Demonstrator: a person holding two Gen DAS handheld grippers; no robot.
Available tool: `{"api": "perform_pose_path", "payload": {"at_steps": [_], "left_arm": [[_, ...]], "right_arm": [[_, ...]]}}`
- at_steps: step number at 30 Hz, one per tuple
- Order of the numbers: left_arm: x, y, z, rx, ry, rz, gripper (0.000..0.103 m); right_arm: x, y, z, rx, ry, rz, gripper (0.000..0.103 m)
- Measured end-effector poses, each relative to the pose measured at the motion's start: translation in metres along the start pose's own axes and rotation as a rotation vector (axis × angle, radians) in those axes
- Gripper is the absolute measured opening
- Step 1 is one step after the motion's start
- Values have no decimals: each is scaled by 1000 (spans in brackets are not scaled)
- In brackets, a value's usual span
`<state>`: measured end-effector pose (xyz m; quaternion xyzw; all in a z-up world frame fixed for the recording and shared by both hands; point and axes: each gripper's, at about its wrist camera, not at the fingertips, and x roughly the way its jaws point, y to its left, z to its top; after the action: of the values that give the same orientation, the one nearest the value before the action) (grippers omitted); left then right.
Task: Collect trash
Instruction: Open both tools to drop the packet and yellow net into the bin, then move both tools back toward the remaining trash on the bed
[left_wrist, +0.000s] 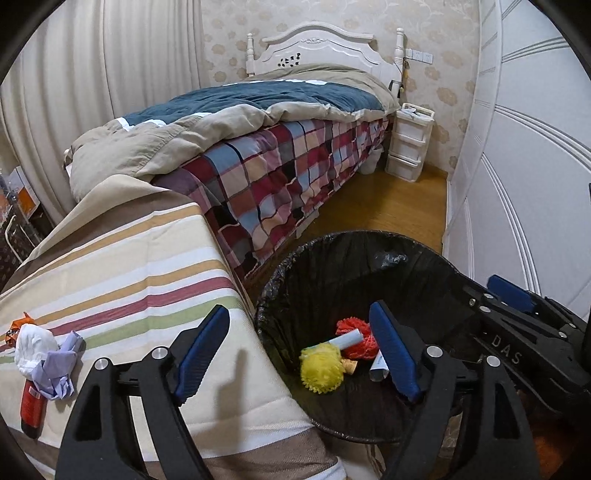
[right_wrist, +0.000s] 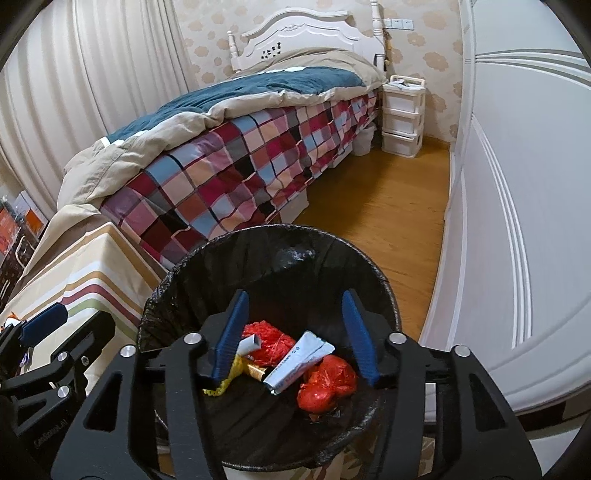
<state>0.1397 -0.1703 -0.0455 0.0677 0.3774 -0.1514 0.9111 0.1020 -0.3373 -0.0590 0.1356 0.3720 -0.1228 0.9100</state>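
Right gripper (right_wrist: 295, 336): fingers held apart, nothing gripped, lower centre above bin.
Left gripper (left_wrist: 299, 350): fingers spread wide, empty.
Bin (right_wrist: 177, 291): red bag (right_wrist: 327, 382), tube (right_wrist: 295, 363) seen inside.
Striped cloth (left_wrist: 129, 266): crumpled paper (left_wrist: 35, 347) left, lower left.

Your left gripper's finger (left_wrist: 393, 354) hides part of the white tube (left_wrist: 378, 365) in the bin; the red packet (left_wrist: 31, 406) under crumpled paper (left_wrist: 55, 369) is partly covered, its print unreadable.
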Motion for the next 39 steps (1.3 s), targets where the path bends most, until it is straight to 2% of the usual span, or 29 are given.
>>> {"api": "perform_pose_path", "payload": {"at_steps": [9,18,25,39], "left_arm": [[-14,11,-9,2,-10,26,82],[-33,33,-24,-24,-14,61,82],[-51,66,-41,-71,-9,112,82],[-80,133,-73,-177,4,234,82]], "right_arm": [[-12,4,-9,-6,6,-6,66],[-30,21,-26,-20,16,16,69],[-42,42,-35,-51,22,53,71],[-53,115,-56,-175,53,168,72]]}}
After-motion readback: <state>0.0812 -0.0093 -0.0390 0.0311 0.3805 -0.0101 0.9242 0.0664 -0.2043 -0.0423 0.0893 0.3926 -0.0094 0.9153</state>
